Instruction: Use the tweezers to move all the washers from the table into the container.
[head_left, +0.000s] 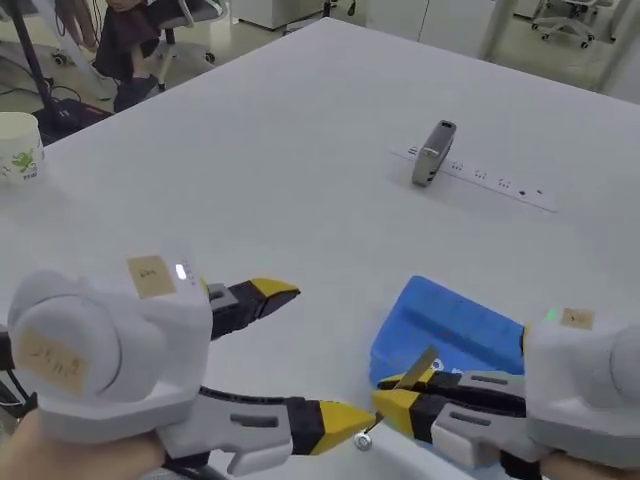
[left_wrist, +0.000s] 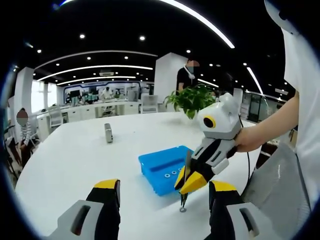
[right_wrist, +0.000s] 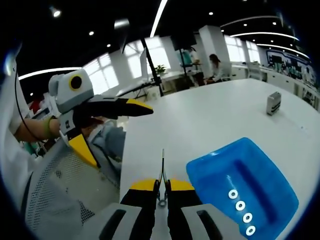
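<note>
Nearest, the left gripper (head_left: 322, 355) sat low in the head view with its jaws spread wide and nothing between them. Just beside it, the right gripper (head_left: 392, 402) had its jaws pressed together on the tweezers (head_left: 416, 367), which pointed down past its yellow tips to the table (head_left: 250, 170). At the tweezer tips lay one washer (head_left: 362, 441), on the table just beside the near corner of the container (head_left: 450, 312). Whether the tips pinched it or only touched it could not be told.

The container was a shallow blue tray. In the right gripper view four washers (right_wrist: 240, 205) lay in a row in it, close to one side wall and apart from each other.

Tan stickers (head_left: 150, 277) sat on both grippers' white bodies. Those on the left one bore faint handwriting too small to read. Farther out on the table a white power strip (head_left: 500, 183) lay well apart from the container, with a grey device (head_left: 433, 152) resting on one end. Marks on the strip were illegible. A paper cup (head_left: 20, 145) with a green print stood at the far left edge.
</note>
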